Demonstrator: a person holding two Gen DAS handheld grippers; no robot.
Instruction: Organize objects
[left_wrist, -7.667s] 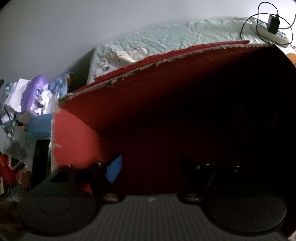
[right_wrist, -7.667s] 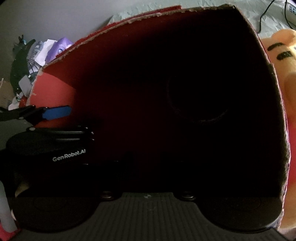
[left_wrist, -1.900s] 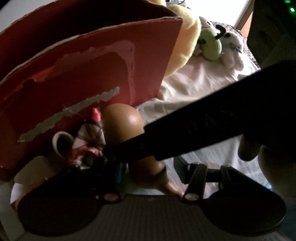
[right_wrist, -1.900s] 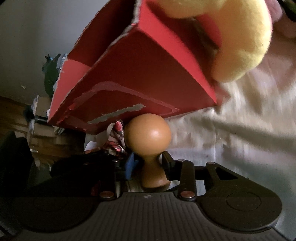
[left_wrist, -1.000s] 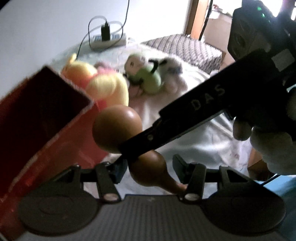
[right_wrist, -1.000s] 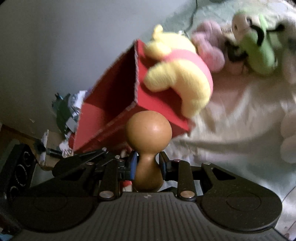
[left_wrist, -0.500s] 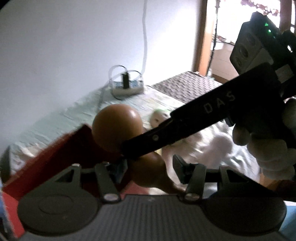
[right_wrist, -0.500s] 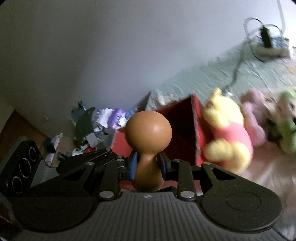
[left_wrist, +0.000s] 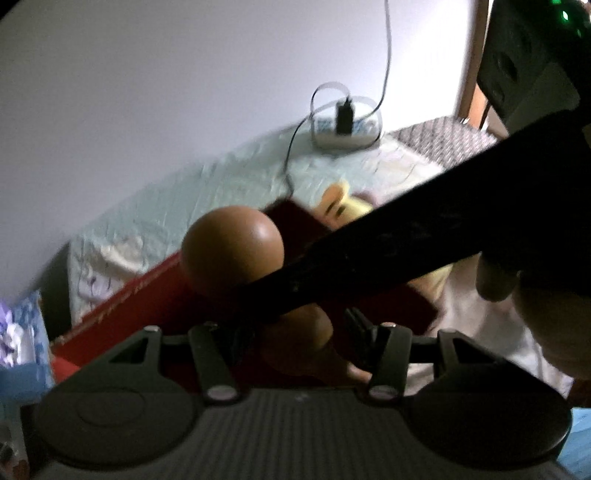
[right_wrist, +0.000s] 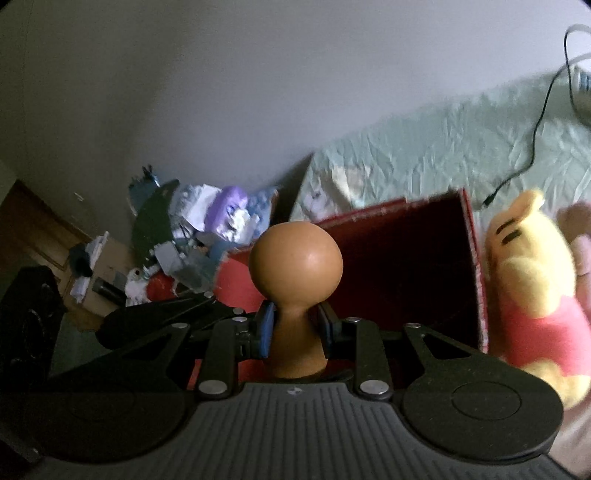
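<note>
Brown wooden gourd-shaped piece (right_wrist: 295, 291), round head up, narrow neck clamped between the two fingers of the right gripper (right_wrist: 295, 328); blue pad (right_wrist: 266, 328) of one finger pressed against the neck's left side. Piece held aloft, above and in front of the open red cardboard box (right_wrist: 406, 266).

Box interior dark; contents cannot be made out. Box sits on a pale green crumpled bedsheet (right_wrist: 461, 147), torn edges along its rim. Yellow plush bear in a red shirt (right_wrist: 532, 280) touching the box's right wall, a pink plush (right_wrist: 580, 240) just beyond it at the right edge. Heap of paper and clutter (right_wrist: 192, 229) left of the box, against the wall.

Left wrist view: same wooden piece (left_wrist: 232, 254) seen side-on, the right gripper's dark arm crossing in front of it diagonally. Left gripper (left_wrist: 295, 332) fingers spread apart either side of the piece's lower bulb, not gripping. A hand (left_wrist: 546, 314) at right holds the right tool. Power strip with charger (left_wrist: 347, 125) far back on the sheet, cable trailing forward
</note>
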